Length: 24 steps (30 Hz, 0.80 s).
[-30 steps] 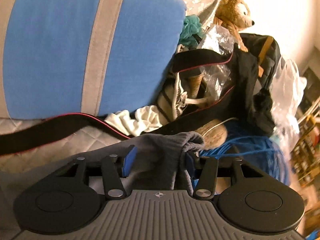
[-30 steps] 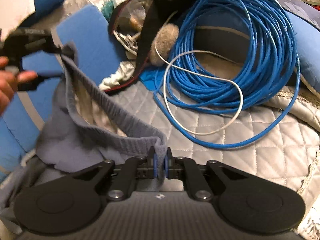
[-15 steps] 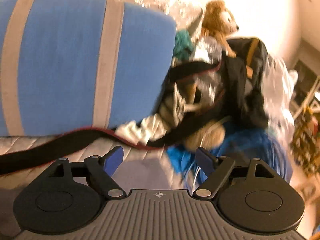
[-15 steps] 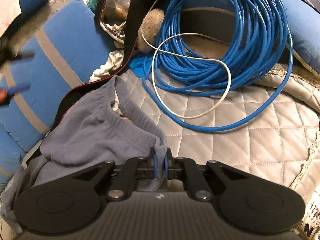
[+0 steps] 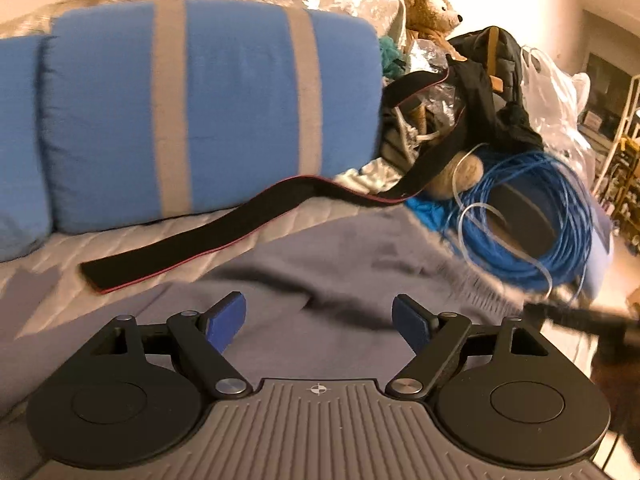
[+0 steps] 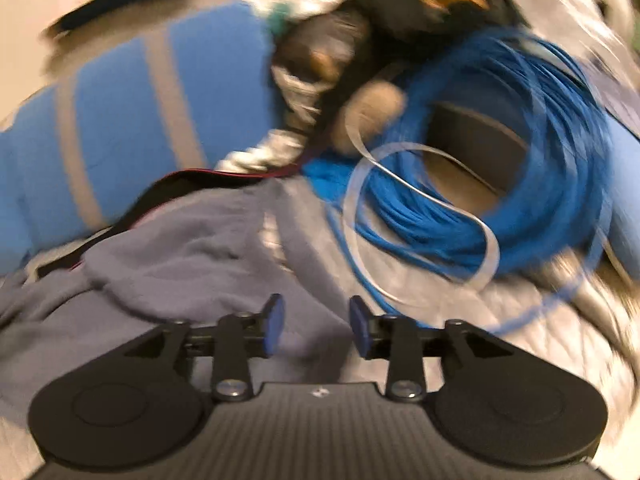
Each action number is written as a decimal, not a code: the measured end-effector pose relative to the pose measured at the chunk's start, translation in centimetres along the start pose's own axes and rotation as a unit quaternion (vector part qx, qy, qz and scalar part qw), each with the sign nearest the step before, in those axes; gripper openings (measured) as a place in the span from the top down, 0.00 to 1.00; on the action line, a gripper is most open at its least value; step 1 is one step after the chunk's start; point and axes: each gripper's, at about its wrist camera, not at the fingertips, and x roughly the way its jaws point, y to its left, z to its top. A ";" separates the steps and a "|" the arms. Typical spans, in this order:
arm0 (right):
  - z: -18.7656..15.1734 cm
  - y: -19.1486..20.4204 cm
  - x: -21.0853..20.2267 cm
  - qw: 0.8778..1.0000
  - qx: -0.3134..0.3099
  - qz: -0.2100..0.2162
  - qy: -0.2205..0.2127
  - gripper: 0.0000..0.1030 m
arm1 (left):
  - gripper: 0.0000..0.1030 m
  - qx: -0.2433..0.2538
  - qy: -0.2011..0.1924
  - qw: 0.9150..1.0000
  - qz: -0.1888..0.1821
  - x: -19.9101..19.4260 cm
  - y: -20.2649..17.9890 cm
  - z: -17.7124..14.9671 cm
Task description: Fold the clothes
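A grey knit garment (image 5: 352,252) lies spread on the quilted bed, in front of both grippers; it also shows in the right wrist view (image 6: 208,256). My left gripper (image 5: 319,322) is open and empty just above the cloth. My right gripper (image 6: 316,326) is open with a narrower gap, over the garment's right edge, holding nothing. The right wrist view is blurred by motion. The right gripper shows as a dark blur at the right edge of the left wrist view (image 5: 580,316).
A blue pillow with grey stripes (image 5: 208,104) lies behind the garment. A black strap with red edging (image 5: 240,236) lies between them. A coil of blue cable (image 5: 532,216) with a white wire lies at right. A teddy bear (image 5: 430,4), bags and clutter sit behind.
Both grippers let go of the grey garment, left first, then right. The garment dropped flat onto the bed. Both grippers drew back and the views shifted.
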 end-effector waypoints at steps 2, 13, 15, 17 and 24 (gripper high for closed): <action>0.5 0.9 0.3 0.999 -0.030 0.009 -0.005 0.39 | 0.21 0.009 -0.005 1.000 0.014 -1.0 1.0 -1.5; 2.9 3.6 6.9 0.989 -0.133 0.066 0.020 0.39 | 0.21 0.010 -0.012 1.000 0.026 -2.5 4.6 -5.5; 3.4 3.4 8.4 0.990 -0.123 0.061 0.030 0.39 | 0.21 0.004 -0.014 1.000 0.018 -2.7 4.8 -5.3; 3.5 3.3 9.8 0.990 -0.119 0.060 0.039 0.40 | 0.21 -0.002 -0.015 1.000 0.013 -2.7 4.9 -5.1; 3.4 3.1 11.8 0.991 -0.110 0.056 0.059 0.84 | 0.21 -0.025 -0.008 1.000 0.014 -2.4 5.5 -5.0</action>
